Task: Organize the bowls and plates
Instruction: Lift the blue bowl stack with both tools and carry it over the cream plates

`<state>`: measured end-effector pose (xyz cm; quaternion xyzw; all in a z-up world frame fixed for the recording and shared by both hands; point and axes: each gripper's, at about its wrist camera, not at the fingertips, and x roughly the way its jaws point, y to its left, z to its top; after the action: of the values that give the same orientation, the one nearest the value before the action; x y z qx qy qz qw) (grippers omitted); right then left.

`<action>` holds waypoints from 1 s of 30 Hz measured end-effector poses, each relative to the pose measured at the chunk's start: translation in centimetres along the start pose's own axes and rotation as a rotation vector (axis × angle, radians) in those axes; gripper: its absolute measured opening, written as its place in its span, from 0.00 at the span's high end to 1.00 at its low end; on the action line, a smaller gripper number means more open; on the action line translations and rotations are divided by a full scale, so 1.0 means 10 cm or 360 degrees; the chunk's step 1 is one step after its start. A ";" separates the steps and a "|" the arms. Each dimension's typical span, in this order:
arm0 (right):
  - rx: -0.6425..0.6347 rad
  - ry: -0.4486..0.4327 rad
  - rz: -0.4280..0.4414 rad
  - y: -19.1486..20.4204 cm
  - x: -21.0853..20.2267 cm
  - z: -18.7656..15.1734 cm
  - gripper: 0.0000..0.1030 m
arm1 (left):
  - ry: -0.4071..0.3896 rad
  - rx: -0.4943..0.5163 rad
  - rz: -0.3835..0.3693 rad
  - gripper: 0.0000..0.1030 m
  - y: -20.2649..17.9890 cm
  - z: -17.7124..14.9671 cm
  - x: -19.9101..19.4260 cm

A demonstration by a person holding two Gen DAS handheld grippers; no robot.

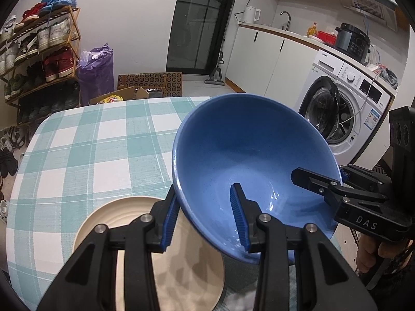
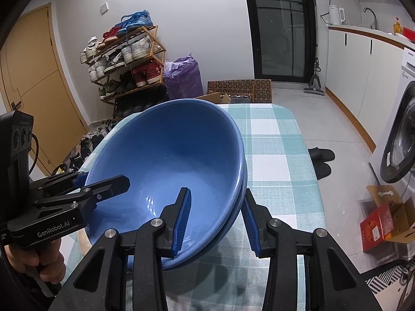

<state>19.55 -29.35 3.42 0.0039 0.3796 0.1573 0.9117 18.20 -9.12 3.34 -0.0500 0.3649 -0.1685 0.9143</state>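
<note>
Left hand-held gripper [image 1: 207, 215] and right hand-held gripper [image 2: 216, 220] angled downward, each clamping blue bowl [image 1: 249, 160] rim, possibly two nested

Pale walls enclose a grey floor, with a wooden shoe rack [image 2: 127, 64] and orange door [image 2: 33, 83] far left, a dark glass door [image 1: 202, 20] beyond, and white cabinets [image 1: 269, 57] beside a washing machine [image 1: 345, 108] right.

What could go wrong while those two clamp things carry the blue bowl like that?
The blue bowl hangs tilted above the table, each tool pinching only its rim: left tool, right tool. It could slip out. In the right wrist view it looks like two stacked bowls, so the lower might drop free. Falling, it could hit the cream plate below.
</note>
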 end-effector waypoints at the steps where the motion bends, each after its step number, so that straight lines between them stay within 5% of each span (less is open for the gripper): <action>1: -0.0004 -0.0004 0.0001 0.02 -0.02 -0.01 0.61 | -0.0005 -0.0002 0.0001 0.63 0.01 -0.01 -0.02; 30: -0.0109 -0.0008 0.0071 0.59 0.03 -0.04 0.61 | -0.0073 -0.0076 0.0089 0.63 0.37 -0.25 -0.39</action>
<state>17.82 -23.73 3.72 -0.0185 0.3713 0.1906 0.9085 14.84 -4.25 3.29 -0.0655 0.3490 -0.1330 0.9253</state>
